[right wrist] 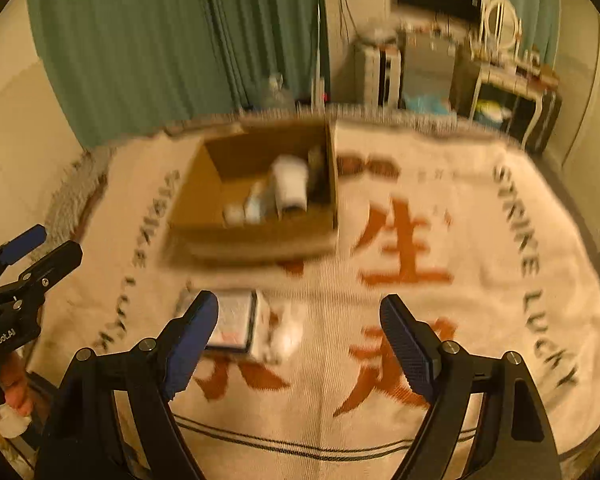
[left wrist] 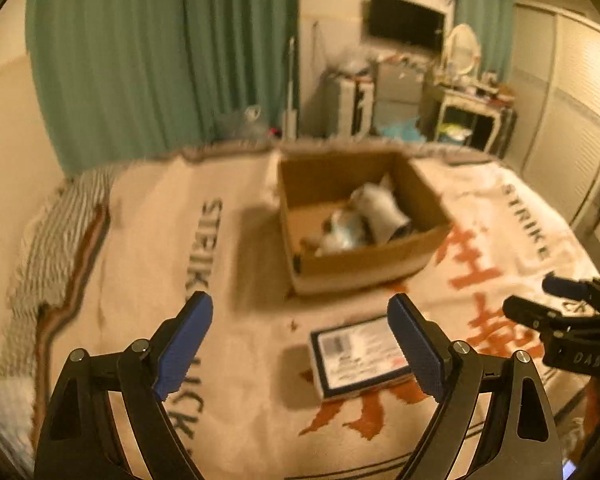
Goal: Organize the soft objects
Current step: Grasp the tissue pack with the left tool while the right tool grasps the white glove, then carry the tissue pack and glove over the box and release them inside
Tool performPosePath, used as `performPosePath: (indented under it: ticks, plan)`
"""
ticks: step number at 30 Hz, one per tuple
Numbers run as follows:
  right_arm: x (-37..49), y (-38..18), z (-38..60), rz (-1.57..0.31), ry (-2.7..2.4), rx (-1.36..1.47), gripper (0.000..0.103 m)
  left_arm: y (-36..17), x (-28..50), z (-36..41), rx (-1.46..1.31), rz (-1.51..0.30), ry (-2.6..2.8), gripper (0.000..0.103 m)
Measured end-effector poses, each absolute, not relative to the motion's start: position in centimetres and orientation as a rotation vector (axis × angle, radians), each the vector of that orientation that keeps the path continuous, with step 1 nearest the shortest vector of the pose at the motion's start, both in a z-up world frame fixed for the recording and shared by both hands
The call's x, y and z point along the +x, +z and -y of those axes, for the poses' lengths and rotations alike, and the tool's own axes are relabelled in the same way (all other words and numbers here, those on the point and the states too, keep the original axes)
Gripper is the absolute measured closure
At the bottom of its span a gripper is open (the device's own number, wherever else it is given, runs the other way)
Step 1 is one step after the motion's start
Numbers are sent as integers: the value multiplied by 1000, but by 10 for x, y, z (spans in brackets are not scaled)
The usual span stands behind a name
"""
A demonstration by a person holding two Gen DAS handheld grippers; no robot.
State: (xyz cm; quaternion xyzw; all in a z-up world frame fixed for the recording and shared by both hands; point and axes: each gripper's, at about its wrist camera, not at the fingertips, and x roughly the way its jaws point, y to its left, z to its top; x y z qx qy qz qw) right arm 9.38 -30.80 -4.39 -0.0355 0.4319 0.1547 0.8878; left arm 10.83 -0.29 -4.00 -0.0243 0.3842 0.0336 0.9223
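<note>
An open cardboard box (left wrist: 364,268) stands on a cream blanket (left wrist: 148,240) printed with red characters; it also shows in the right wrist view (right wrist: 256,236). Inside it lie a white roll (left wrist: 382,210) and pale blue soft items (left wrist: 344,232). A flat packet with a white label (left wrist: 360,354) lies on the blanket in front of the box, also seen in the right wrist view (right wrist: 236,320). My left gripper (left wrist: 300,344) is open and empty above the packet. My right gripper (right wrist: 300,340) is open and empty, just right of the packet.
Green curtains (left wrist: 140,60) hang behind the bed. A TV (left wrist: 404,20), a mirror on a cluttered dresser (left wrist: 464,92) and a sliding closet door (left wrist: 572,100) stand at the back right. A striped cover (left wrist: 52,240) lies at the blanket's left edge.
</note>
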Motion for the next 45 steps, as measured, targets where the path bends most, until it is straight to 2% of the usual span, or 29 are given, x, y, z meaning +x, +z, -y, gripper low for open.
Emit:
performPosePath:
  ticks: [5, 7, 11, 15, 18, 20, 24, 32, 36, 40, 42, 45]
  plan:
    - [117, -110, 303, -981, 262, -71, 33, -87, 121, 6, -94, -880, 49, 13]
    - [129, -133, 302, -1021, 249, -54, 45, -101, 128, 9, -76, -907, 13, 14]
    - [143, -161, 296, -1069, 283, -7, 48, -122, 137, 13, -49, -935, 4, 14]
    - [152, -184, 286, -1112, 317, 22, 57, -144, 144, 9, -88, -968, -32, 15]
    - [158, -199, 282, -1150, 370, 61, 74, -155, 146, 11, -125, -990, -78, 18]
    - [159, -199, 279, -1146, 372, 52, 77, -161, 146, 20, -102, -1005, -123, 22]
    - [159, -190, 283, -1111, 361, 46, 82, -173, 144, 32, -47, -1020, -167, 22]
    - [155, -175, 308, -1064, 313, 47, 82, -196, 150, 10, -316, -1112, -185, 17]
    - [151, -180, 319, -1075, 305, 65, 82, -196, 150, 12, -321, -1126, -178, 17]
    - [150, -182, 319, -1073, 309, 54, 82, -187, 148, 17, -298, -1117, -177, 28]
    - [148, -179, 320, -1067, 309, 58, 82, -181, 146, 21, -275, -1101, -175, 44]
    - [143, -168, 322, -1045, 311, 66, 82, -165, 141, 22, -251, -1068, -178, 63]
